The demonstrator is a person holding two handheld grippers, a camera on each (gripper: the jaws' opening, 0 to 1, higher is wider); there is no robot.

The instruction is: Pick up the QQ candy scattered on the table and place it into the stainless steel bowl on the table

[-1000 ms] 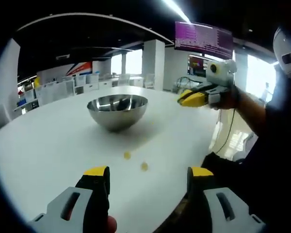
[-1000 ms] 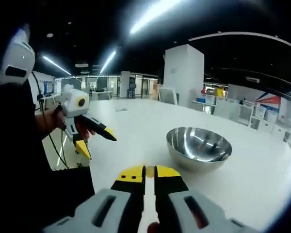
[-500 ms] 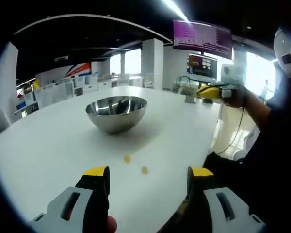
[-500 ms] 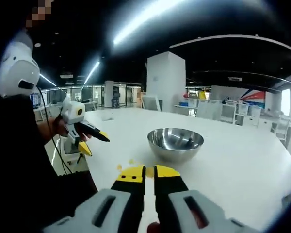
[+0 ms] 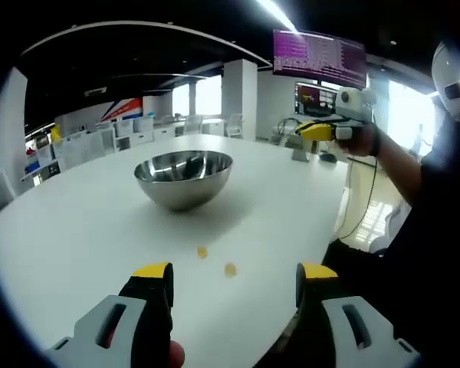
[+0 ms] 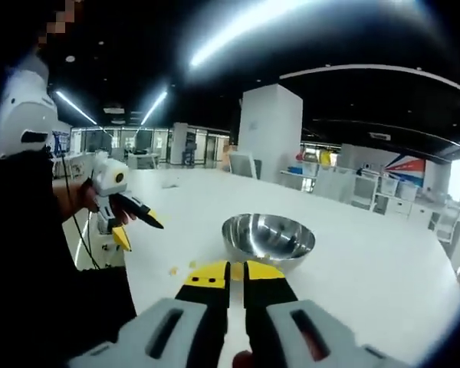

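Note:
A stainless steel bowl (image 5: pixel 184 177) stands on the white table (image 5: pixel 69 230). Two yellow QQ candies (image 5: pixel 202 251) (image 5: pixel 230 269) lie in front of it, just beyond my left gripper (image 5: pixel 234 272), which is open with nothing in it. My right gripper (image 5: pixel 305 130) is held high at the right, beyond the table edge. In the right gripper view, my right gripper (image 6: pixel 237 270) is shut on a yellow QQ candy (image 6: pixel 237 271), with the bowl (image 6: pixel 268 237) straight ahead. A loose candy (image 6: pixel 174 271) lies on the table, and my left gripper (image 6: pixel 142 234) hangs open at the left.
The person's dark sleeve (image 5: pixel 414 192) and body fill the right of the left gripper view. A table edge (image 5: pixel 333 222) runs near that sleeve. Office chairs (image 5: pixel 130 126), a white pillar (image 6: pixel 268 126) and a wall screen (image 5: pixel 320 57) stand far behind.
My right gripper, still shut on the candy, has pulled back and risen; the bowl now sits centred and smaller ahead of it. My left gripper has barely moved.

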